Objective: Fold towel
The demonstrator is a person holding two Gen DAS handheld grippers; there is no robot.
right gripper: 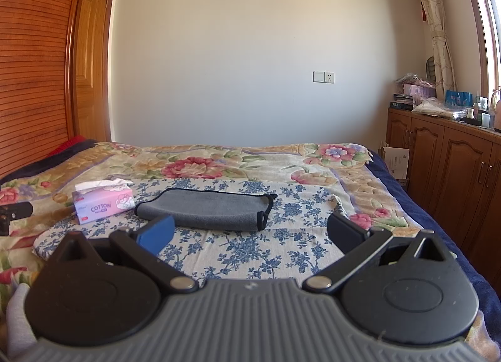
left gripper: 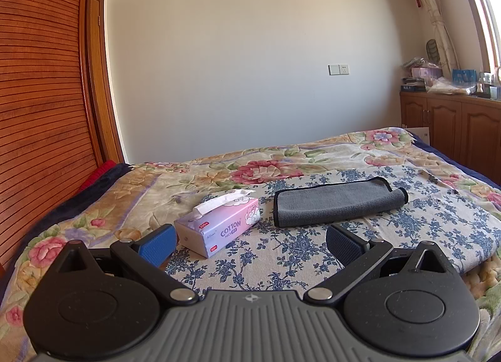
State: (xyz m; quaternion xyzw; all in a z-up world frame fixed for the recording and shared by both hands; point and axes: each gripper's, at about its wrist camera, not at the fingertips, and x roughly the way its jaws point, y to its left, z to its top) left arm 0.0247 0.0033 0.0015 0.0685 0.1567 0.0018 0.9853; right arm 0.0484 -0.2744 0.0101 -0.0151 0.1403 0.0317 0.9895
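Towel: the gray towel [left gripper: 338,204] with a black edge lies on the blue flower cloth [left gripper: 281,255] on the bed [right gripper: 219,158]. It looks folded over once already, with one end rolled up a bit.
Left gripper: the left gripper [left gripper: 250,241] hangs above the cloth, near the towel. Its jaws are spread wide and hold nothing.
Right gripper: the right gripper [right gripper: 250,235] is also above the cloth, near the towel's front side. Its jaws are spread wide too, with nothing between them.
Box: a pink tissue box [left gripper: 219,226] sits just beside the towel's left end, apart from it. A white tissue sticks out on top.
Step now: I think both grippers are about to reach for the towel, or the fold may be almost done. I cannot tell which.
How to do it well: go down low and pinch only the black edge at two corners, one for each gripper. Do not grab the cloth under it. Lift both corners the same way, lay them on the far corners so the edges match, then let go. Keep away from the box.
Words to read: the box says "COTTON" in big letters. Small red tags and tiny words are there too, but I cannot read them well.
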